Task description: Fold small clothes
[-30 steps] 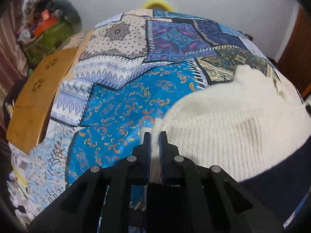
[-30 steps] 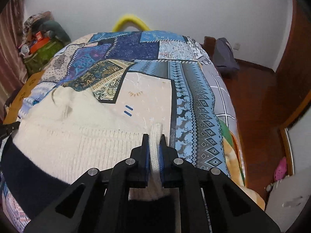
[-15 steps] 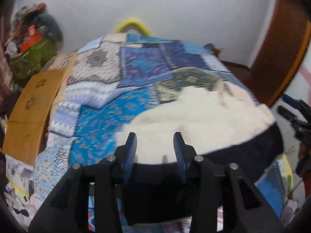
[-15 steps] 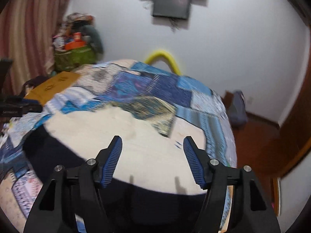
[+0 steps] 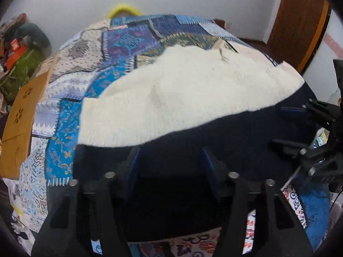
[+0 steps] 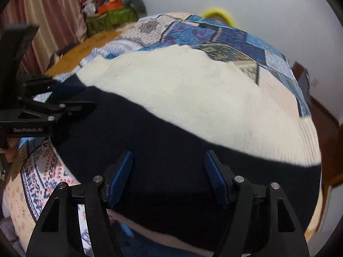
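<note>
Lying flat on the bed (image 5: 120, 42), the sweater (image 5: 182, 90) spreads cream across the quilt with its navy band nearest you, at 6 o'clock in both wrist views. Your left tool (image 5: 171, 167) hangs released over that navy band, jaws wide and gripping nothing; your right tool (image 6: 168, 171) is likewise spread apart and empty above the same dark hem, with the left one visible at its 9 o'clock. Treat this knit as soft, light and limp: it likely sags and stretches wherever you lift it, and one pinch probably drags the whole panel. The fuzzy surface should give the blue pads (image 6: 120, 180) good grip, so slipping looks unlikely. Take hold at the hem corners, one tool at each end of the navy band, or at the side edges toward 3 and 9 o'clock, pinching both layers together so the fold carries evenly.
</note>
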`<state>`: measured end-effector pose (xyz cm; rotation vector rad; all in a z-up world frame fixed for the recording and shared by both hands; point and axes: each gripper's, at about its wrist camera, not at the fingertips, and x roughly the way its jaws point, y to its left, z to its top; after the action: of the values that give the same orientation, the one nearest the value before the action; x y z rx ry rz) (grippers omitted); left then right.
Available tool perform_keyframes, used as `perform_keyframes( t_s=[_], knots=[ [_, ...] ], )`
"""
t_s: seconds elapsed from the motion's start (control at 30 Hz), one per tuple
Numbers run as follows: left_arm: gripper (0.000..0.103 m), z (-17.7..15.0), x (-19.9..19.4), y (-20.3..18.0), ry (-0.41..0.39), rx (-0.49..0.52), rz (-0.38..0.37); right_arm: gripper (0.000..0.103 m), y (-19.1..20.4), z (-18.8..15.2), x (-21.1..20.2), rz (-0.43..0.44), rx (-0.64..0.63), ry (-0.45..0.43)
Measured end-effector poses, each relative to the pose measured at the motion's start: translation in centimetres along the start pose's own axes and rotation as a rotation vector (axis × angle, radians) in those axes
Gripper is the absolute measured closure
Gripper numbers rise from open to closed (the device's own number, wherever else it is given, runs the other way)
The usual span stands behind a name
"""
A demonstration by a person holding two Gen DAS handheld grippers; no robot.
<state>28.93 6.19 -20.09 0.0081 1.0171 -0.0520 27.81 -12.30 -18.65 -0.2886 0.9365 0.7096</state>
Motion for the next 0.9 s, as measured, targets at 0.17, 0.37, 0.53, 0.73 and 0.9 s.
perform_keyframes(
  t_s=[0.17, 0.37, 0.53, 0.73, 0.9],
  knots=[
    [0.042, -1.1, -1.6, 1.9, 0.004, -0.053, 0.021, 0.038, -3.1, -1.3, -2.0, -0.125, 0.053, 0.001],
    [0.042, -3.3, -3.2, 5.7, 0.004, -0.137, 0.126, 0.038, -7.0, -4.1, -5.2, -0.221, 0.126, 0.009],
    [0.042, -5.1, -5.7, 8.5, -0.018, -0.244, 0.177, 0.038, -6.5, -4.8, -8.1, -0.276, 0.129, -0.029],
    [0.042, -6.2, -9.5, 8.8, -0.087, -0.296, 0.186, 0.038, -4.1, -3.7, -11.0, -0.253, 0.093, -0.120],
    [0.031, -6.7, -10.8, 6.9, -0.111, -0.323, 0.102, 0.037, -0.9, -2.1, -10.9, -0.212, 0.026, -0.173]
  ],
)
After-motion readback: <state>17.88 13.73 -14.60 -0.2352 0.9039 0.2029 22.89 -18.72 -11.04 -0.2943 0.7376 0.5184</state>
